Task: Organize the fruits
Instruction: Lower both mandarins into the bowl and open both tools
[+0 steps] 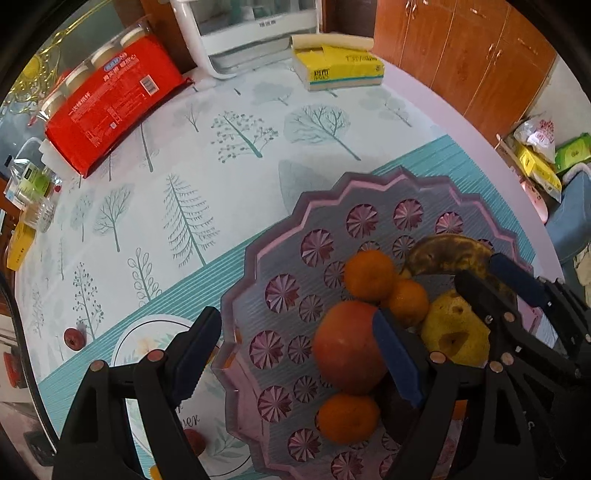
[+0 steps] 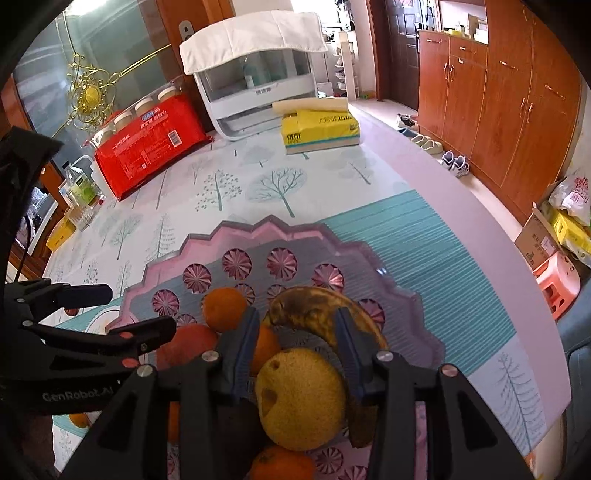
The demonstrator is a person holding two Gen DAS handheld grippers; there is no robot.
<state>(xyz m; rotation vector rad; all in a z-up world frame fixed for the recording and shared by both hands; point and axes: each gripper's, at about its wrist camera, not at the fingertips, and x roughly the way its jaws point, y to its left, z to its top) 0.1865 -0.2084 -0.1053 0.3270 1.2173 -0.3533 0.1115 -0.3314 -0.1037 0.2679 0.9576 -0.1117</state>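
A pink scalloped tray (image 1: 284,240) (image 2: 258,230) holds a red apple (image 1: 347,347) (image 2: 186,347), three oranges (image 1: 369,275) (image 1: 408,302) (image 1: 349,417), a browned banana (image 1: 450,254) (image 2: 314,302) and a yellow pear (image 1: 454,332) (image 2: 301,398). My left gripper (image 1: 295,358) (image 2: 122,314) stands wide open over the tray's near rim; its right finger crosses the apple, which rests in the tray. My right gripper (image 2: 297,350) (image 1: 495,284) hangs open just above the pear and banana. The pear shows between its fingers, lying in the tray.
A red cup package (image 1: 110,107), a yellow tissue pack (image 1: 340,62) and a white appliance (image 1: 240,33) line the table's far side. Bottles (image 1: 33,181) stand at the left edge. Two small red fruits (image 1: 74,338) (image 1: 194,441) lie on the cloth.
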